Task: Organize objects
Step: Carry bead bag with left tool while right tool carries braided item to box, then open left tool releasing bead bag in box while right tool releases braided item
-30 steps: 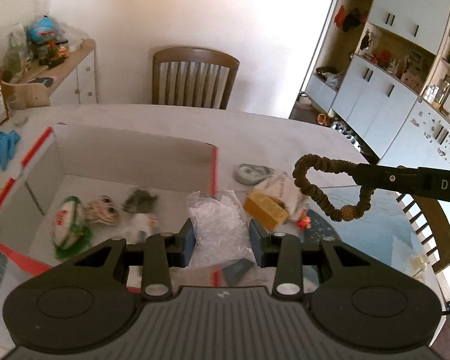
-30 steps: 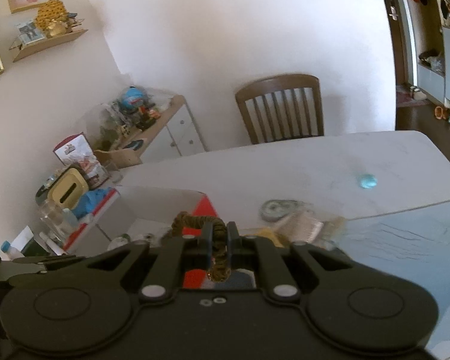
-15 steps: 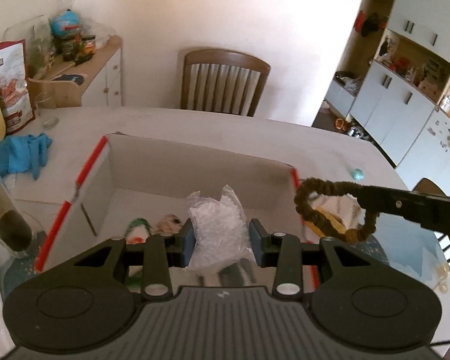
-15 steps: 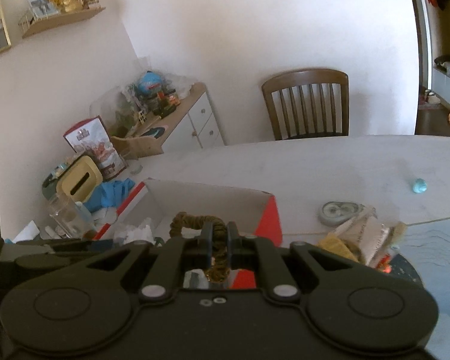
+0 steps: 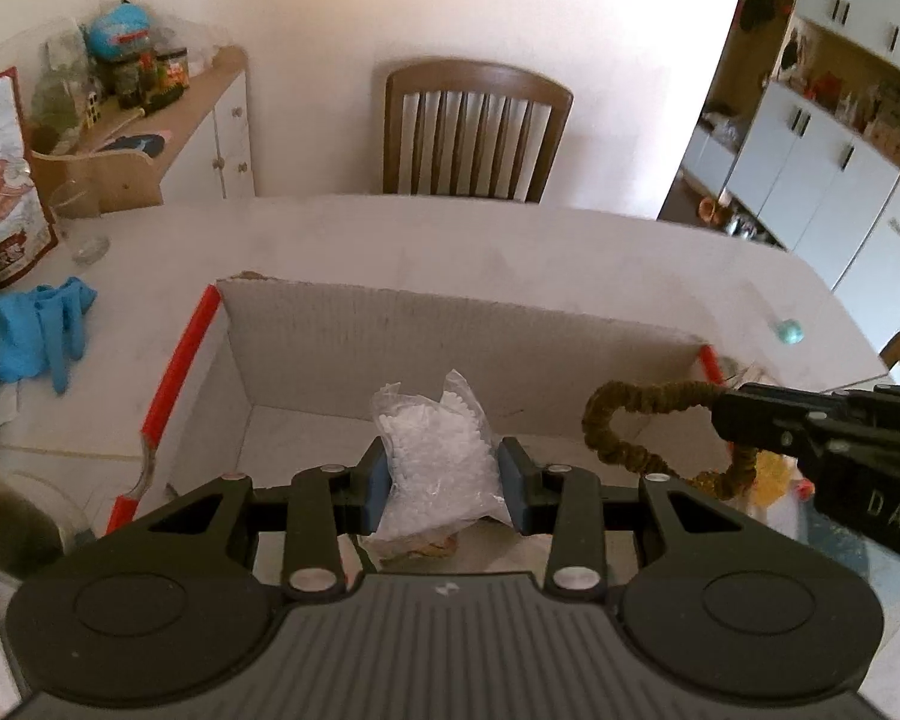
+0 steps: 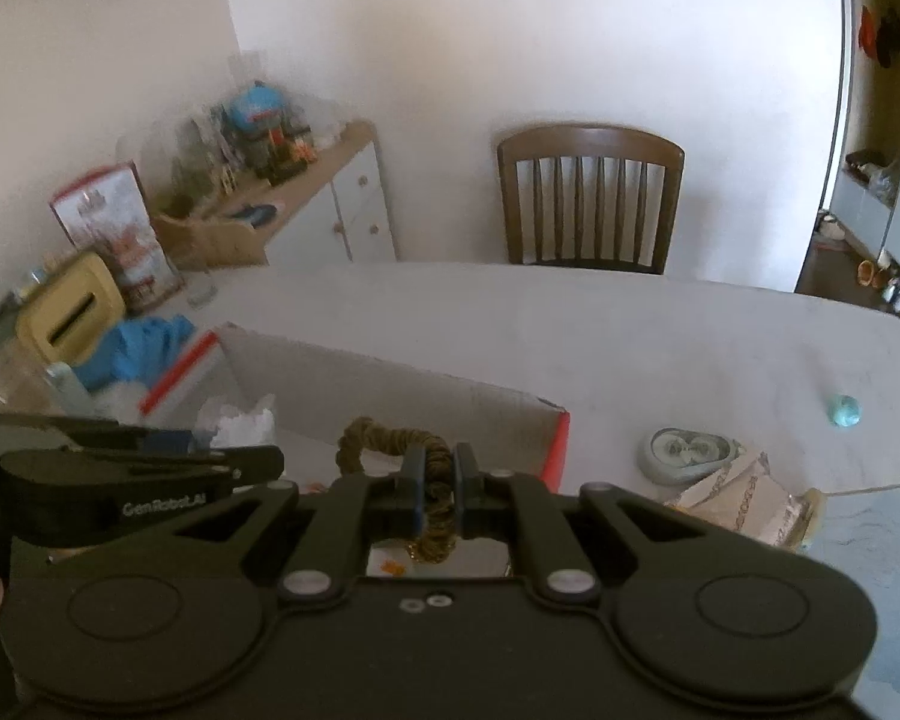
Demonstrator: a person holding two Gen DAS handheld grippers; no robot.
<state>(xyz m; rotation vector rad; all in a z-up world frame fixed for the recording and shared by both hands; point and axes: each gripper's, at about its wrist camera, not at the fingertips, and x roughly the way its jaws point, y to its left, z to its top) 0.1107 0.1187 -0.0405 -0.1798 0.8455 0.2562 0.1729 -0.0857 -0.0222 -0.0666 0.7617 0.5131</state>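
Observation:
My left gripper is shut on a clear plastic bag of white pellets and holds it over the open cardboard box with red-taped edges. My right gripper is shut on a brown bead bracelet, held over the box's right part. In the left wrist view the bracelet hangs from the right gripper just right of the bag. The left gripper also shows in the right wrist view with the bag.
Right of the box lie a grey oval dish, a crinkly packet and a small teal ball. Blue gloves, a glass and a red-white bag stand left. A wooden chair is behind the table.
Both grippers have moved left with their loads, from beside the box's right wall to over its inside. The toys in the box are now hidden below the left gripper.

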